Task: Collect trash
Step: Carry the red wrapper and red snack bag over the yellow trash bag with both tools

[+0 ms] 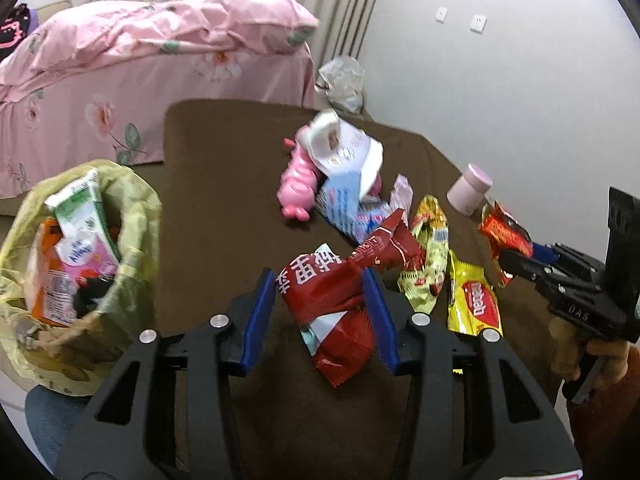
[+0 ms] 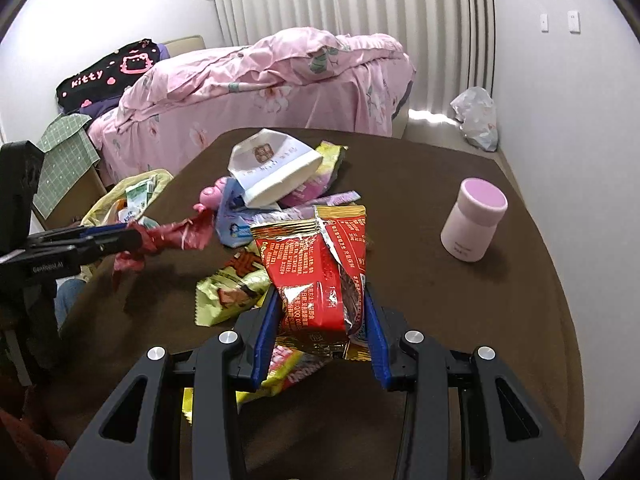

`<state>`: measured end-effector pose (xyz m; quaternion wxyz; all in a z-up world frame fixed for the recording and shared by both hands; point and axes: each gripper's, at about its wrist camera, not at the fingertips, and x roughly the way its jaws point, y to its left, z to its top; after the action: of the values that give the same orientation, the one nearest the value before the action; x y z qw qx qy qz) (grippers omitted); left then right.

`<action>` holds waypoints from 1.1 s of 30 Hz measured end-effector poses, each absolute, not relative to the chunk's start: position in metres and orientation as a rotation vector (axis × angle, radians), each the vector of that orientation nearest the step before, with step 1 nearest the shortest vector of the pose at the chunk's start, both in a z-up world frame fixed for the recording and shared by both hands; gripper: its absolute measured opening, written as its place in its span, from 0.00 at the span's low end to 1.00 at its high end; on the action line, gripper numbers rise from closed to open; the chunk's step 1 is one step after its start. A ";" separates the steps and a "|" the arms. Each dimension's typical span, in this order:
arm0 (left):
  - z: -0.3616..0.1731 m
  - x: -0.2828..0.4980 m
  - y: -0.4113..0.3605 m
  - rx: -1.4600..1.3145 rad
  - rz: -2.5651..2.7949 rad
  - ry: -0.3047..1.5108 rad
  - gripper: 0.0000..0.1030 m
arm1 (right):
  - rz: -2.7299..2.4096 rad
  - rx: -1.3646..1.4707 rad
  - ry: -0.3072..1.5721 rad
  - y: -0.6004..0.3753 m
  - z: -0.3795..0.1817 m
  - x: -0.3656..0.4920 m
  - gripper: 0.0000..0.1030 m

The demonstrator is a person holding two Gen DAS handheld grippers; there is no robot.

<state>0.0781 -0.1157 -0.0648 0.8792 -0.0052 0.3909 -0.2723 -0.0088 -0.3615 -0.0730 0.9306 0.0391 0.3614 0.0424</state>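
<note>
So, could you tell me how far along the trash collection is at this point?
Partly done. The yellow-green bag already holds cartons and packets. In hand: the left gripper grips a dark red wrapper, the right gripper a red and gold wrapper. Left on the brown table: a yellow wrapper, a green-yellow one, a white paper bag.

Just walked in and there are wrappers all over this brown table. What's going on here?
A person with a handheld gripper in each hand is clearing snack litter. The left gripper has its jaws closed on a crumpled dark red snack bag; the right gripper holds a red and gold foil wrapper. A yellow plastic trash bag, already partly filled, sits at the table's left edge. Yellow wrappers, a white paper bag and a pink lidded jar remain on the table.
</note>
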 end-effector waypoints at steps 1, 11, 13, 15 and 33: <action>-0.061 0.078 -0.112 -0.017 -0.562 0.804 0.42 | 0.087 0.075 0.733 -0.358 -0.069 -0.009 0.37; -0.014 0.074 -0.037 -0.095 -0.374 0.631 0.42 | 0.169 -0.019 0.621 -0.294 -0.014 -0.004 0.37; -0.005 0.074 -0.016 -0.111 -0.295 0.589 0.42 | 0.199 -0.036 0.603 -0.277 -0.005 0.003 0.37; 0.000 0.075 -0.001 -0.124 -0.239 0.565 0.42 | 0.243 -0.043 0.597 -0.257 0.003 0.015 0.37; -0.021 0.081 0.097 -0.250 0.056 0.585 0.42 | 0.461 -0.063 0.594 -0.128 0.014 0.096 0.37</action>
<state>0.0806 0.0970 -0.0205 0.9494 -0.1230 0.2877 0.0277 0.0956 -0.1279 0.0138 0.9296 -0.0306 0.2902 0.2252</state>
